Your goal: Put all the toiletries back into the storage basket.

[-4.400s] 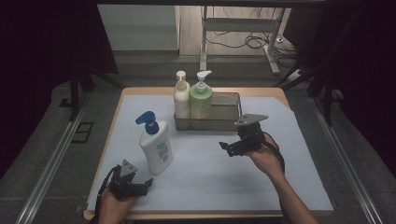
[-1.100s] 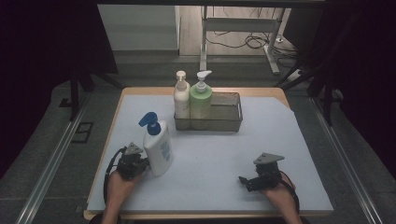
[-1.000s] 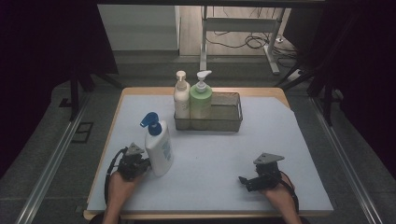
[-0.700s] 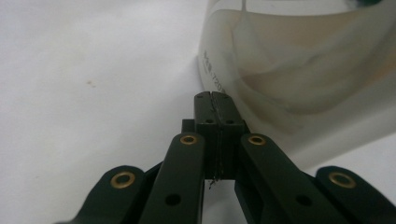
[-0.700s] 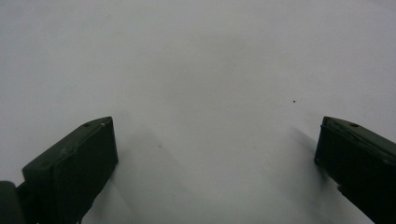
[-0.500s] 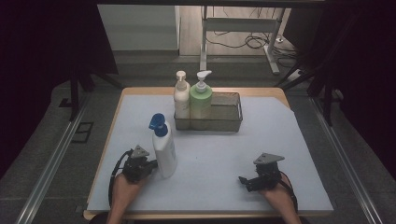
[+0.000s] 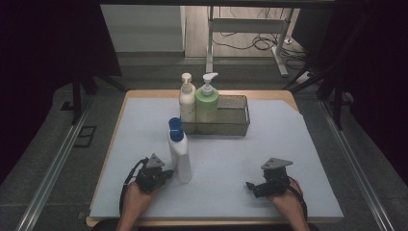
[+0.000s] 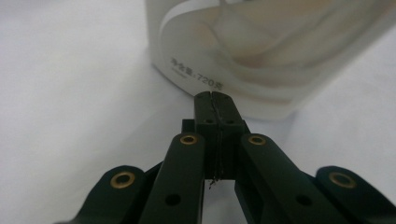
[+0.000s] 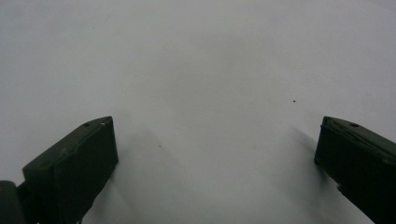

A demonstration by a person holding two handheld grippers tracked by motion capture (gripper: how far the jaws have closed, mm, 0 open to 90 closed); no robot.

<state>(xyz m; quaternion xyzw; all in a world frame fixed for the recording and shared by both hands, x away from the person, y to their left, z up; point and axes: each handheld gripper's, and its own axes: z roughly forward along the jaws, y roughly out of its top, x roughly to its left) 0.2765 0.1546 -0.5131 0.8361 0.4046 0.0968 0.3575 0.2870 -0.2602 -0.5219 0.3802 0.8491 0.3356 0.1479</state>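
Observation:
A white bottle with a blue cap stands upright on the white table cover, left of centre. My left gripper lies low on the cover just left of the bottle's base. In the left gripper view its jaws are shut with nothing between them, and the gripper has its tips at the bottle's lower edge, touching or nearly so. My right gripper rests near the front right of the table. It is open over bare cover.
A wire basket at the back centre holds a cream pump bottle and a green pump bottle. The white cover spreads between the basket and my hands. The table's wooden edge borders it.
The white bottle and my shut left gripper have slid to the right together over the last second. The right gripper, near the basket several seconds ago, has kept still at the front.

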